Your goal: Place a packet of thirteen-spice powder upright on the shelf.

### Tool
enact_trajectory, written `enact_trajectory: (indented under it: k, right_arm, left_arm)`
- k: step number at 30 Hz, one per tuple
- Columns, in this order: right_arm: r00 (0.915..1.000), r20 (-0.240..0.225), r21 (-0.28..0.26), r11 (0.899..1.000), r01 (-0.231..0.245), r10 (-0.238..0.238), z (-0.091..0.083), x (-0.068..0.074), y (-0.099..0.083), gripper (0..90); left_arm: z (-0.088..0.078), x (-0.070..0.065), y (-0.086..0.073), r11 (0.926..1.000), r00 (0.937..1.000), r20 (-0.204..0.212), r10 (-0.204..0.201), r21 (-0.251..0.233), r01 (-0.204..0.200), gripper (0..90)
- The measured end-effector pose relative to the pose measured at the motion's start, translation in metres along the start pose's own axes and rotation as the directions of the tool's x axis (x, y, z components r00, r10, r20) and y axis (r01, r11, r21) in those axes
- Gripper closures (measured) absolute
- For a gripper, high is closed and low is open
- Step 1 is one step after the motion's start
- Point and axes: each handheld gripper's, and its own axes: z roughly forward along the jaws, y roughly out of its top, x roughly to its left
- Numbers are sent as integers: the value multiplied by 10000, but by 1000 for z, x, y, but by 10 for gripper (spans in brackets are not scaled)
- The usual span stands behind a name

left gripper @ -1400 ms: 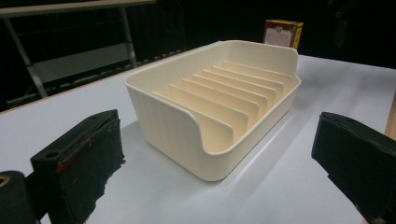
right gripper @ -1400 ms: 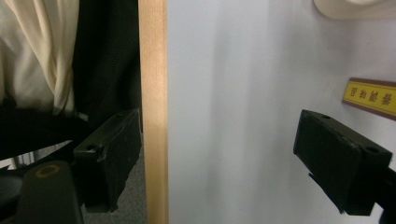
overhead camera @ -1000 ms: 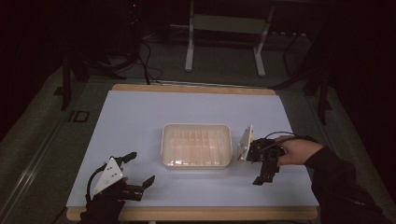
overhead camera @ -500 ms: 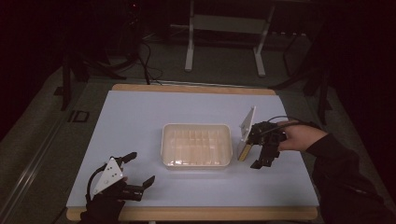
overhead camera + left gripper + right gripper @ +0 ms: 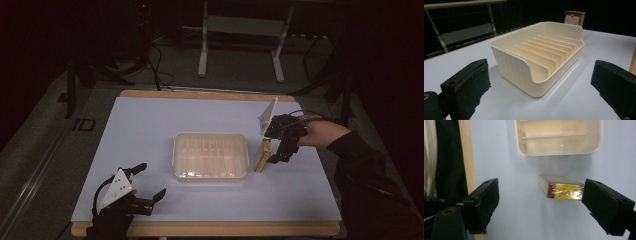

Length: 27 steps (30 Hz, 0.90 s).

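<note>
Right tool farther back, over box

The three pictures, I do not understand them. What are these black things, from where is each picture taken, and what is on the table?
A person holds a hand-held gripper in each hand: a tool with two black jaws. The high view looks down on the pale table. There the left hand-held gripper rests open near the front edge. The right hand-held gripper, also open, is beside a small yellow box without holding it. The other two pictures come from cameras riding on each gripper. In the middle lies a cream tray with dividers inside.
</note>
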Motion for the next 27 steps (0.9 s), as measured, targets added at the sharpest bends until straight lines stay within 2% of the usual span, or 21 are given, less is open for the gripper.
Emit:
enact_trajectory:
  k: [3,5,10,12,15,18,27]
  right_arm:
    - [9996,224,30,9999,-158,157,-2,-7,0,144]
    - [9990,193,104,9991,-414,412,-2,-12,0,142]
    - [9983,160,308,9979,-571,567,2,-20,-2,140]
    - [9979,295,349,9977,-588,578,4,-23,-3,145]
    - [9961,34,352,9955,-878,878,8,-29,-4,140]
    - [9968,123,425,9959,-794,789,13,-31,-4,141]
    - [9965,-63,616,9947,-828,833,36,-40,-10,149]
  left_arm:
    - [0,0,0,10000,10000,2,11,-13,-11,21]
    - [0,0,0,10000,10000,11,26,-6,-26,21]
    - [0,0,0,10000,10000,22,-36,-30,36,21]
    - [0,0,0,10000,10000,26,-6,-23,6,21]
    - [0,0,0,10000,10000,49,-37,-20,37,21]
    - [0,0,0,10000,10000,58,-44,-14,44,21]
    - [0,0,0,10000,10000,87,-47,-11,47,21]
